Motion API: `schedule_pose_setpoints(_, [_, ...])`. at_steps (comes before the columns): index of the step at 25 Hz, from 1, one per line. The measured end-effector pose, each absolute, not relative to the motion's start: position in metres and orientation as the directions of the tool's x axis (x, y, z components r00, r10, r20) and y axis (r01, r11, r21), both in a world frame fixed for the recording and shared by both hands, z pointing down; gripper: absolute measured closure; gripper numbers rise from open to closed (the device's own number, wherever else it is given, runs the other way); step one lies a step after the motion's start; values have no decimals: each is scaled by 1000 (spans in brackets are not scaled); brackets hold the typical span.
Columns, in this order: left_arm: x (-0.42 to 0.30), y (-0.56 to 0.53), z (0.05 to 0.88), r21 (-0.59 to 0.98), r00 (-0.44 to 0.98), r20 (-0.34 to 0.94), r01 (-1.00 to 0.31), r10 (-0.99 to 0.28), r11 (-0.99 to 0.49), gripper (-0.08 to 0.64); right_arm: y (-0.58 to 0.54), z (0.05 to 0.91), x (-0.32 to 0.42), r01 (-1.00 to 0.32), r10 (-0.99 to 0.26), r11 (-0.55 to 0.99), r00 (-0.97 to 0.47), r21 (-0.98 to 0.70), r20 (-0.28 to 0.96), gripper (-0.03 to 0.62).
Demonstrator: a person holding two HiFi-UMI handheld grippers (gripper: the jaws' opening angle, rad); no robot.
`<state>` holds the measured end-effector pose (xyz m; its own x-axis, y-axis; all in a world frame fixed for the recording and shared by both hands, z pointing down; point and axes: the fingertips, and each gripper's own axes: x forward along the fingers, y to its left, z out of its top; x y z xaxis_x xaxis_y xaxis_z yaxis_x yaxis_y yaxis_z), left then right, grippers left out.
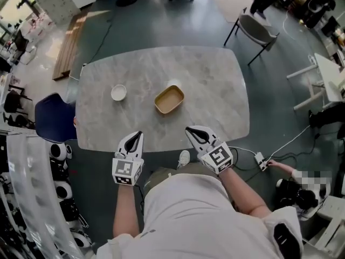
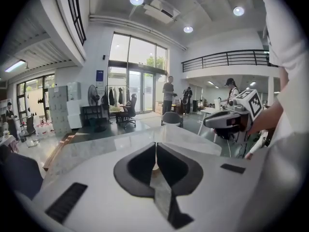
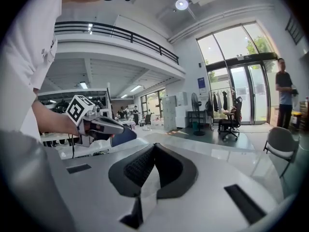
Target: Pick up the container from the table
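Observation:
A tan, shallow rectangular container [image 1: 168, 100] sits open near the middle of the grey marble table [image 1: 215, 80]. My left gripper [image 1: 138, 134] hovers at the table's near edge, below and left of the container, with its jaws together and nothing in them. My right gripper [image 1: 188, 129] is at the same edge, below and right of the container, also shut and empty. In the left gripper view the left gripper [image 2: 156, 144] points across the tabletop and the right gripper [image 2: 227, 120] shows at the right. In the right gripper view the right gripper [image 3: 154, 145] points over the table, with the left gripper [image 3: 104, 126] at the left.
A small white bowl [image 1: 118, 93] stands on the table left of the container. A blue chair [image 1: 54, 117] is at the table's left end and a grey chair [image 1: 257, 28] beyond its far right corner. A power strip [image 1: 260, 161] and cable lie on the floor at right.

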<state>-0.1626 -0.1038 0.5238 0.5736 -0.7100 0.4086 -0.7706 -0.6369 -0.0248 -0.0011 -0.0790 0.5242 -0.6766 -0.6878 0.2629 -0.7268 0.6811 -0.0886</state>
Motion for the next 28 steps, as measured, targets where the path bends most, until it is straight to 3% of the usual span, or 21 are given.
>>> schedule_pose_setpoints(14, [-66, -177, 606, 38, 686, 572, -570, -450, -820, 488, -76, 569, 81, -904, -825, 405, -426, -138, 371, 580])
schedule_pose_setpoints(28, [-42, -215, 728, 39, 604, 762, -401, -232, -915, 398, -49, 593, 106, -989, -875, 73, -125, -128, 467, 580])
